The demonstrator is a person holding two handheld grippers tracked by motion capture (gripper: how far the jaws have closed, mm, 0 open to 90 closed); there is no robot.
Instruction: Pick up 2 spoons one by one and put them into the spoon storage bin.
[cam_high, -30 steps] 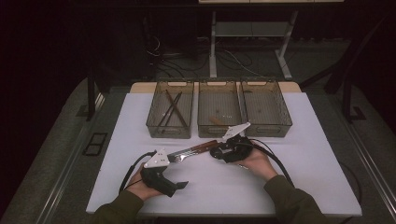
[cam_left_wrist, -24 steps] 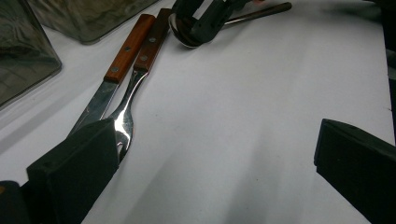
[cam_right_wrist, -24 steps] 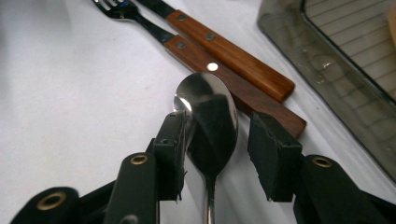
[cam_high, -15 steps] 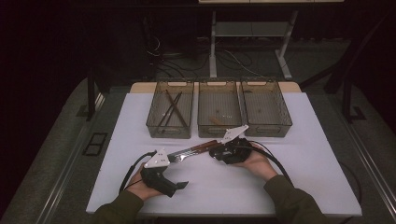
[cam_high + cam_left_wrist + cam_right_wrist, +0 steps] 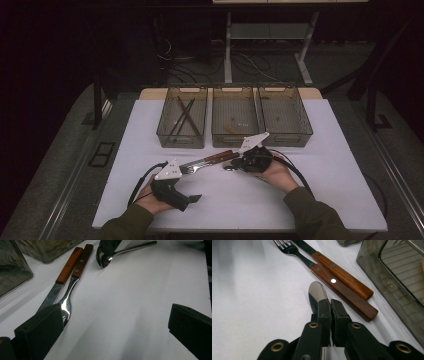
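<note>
At the centre of the high view, the right gripper [image 5: 235, 165] has just closed its jaws on a shiny steel spoon [image 5: 316, 293], which lies on the white table [image 5: 320, 200]; the bowl pokes out past the pinched pads in the right gripper view. At lower left of the high view, the left gripper [image 5: 192, 200] rests idle, jaws wide apart and holding nothing. Sorting looks partly done: 3 smoky clear plastic bins [image 5: 235, 117] sit mid-frame, the left one holding dark sticks [image 5: 184, 116] (chopsticks, probably). A wooden-handled fork [image 5: 332, 281] and wooden-handled knife [image 5: 342, 275] wait side by side above the spoon, unsorted.
</note>
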